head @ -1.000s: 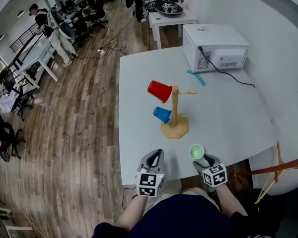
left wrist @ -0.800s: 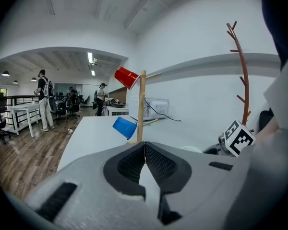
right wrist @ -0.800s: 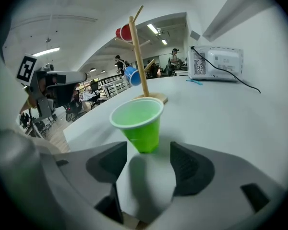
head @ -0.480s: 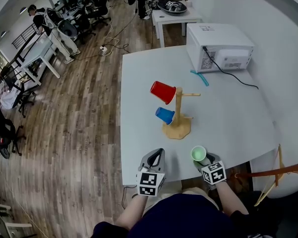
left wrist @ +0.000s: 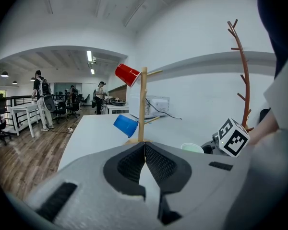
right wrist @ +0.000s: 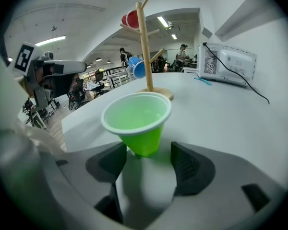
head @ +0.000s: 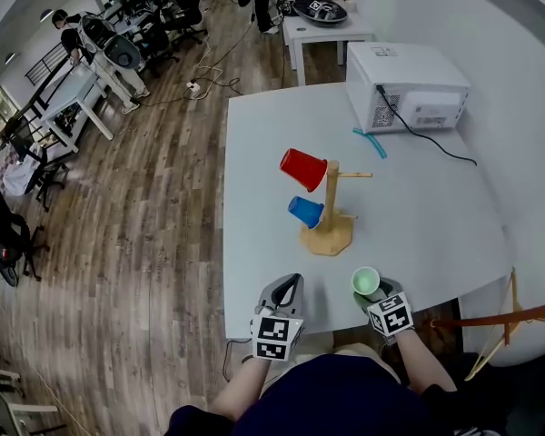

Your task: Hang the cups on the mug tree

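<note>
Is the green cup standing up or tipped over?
Standing up: the green cup has its open mouth on top and its narrow bottom below.

On the worktop [head: 263,134], mug tree [head: 331,209] stands near centre. The upper cup [head: 303,169] and lower cup [head: 305,212] hang on its left side, one above the other. The third cup [head: 365,281] sits by the near edge, right of and before the tree. The microwave [head: 407,87] occupies the far right corner.

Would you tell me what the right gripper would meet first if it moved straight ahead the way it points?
Probably the green cup, whose base sits between the right gripper's jaws, which have just been opening.
</note>
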`<state>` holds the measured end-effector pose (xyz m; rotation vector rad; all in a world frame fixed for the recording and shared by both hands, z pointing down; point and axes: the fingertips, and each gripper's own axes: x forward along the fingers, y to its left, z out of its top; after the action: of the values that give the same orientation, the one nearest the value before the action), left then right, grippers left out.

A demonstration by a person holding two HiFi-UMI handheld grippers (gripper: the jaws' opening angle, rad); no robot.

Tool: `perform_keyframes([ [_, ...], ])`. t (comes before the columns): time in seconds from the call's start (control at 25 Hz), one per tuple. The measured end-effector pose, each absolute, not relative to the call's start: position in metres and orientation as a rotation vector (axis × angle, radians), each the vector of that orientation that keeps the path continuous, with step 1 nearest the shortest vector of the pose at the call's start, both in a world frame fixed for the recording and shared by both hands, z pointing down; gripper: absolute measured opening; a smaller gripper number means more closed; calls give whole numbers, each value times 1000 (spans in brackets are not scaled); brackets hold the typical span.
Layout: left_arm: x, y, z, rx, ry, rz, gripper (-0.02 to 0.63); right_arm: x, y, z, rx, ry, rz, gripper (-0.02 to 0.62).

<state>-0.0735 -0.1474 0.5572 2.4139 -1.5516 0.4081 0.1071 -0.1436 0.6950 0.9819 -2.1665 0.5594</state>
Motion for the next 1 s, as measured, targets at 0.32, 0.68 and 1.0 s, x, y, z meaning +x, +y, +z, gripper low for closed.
perform_keyframes([
  [0.32,-71,-148,558,2420,-1544,415,20,100,-149,691,972,-2184,493,263],
  [0.68,-74,-145,559,2420,-1545,411,20,96,-144,691,953,-2188,477,230],
  [1.0,-73,-143,556,2431,-1538,403,20,101,-144,685,989,-2182,459,225],
])
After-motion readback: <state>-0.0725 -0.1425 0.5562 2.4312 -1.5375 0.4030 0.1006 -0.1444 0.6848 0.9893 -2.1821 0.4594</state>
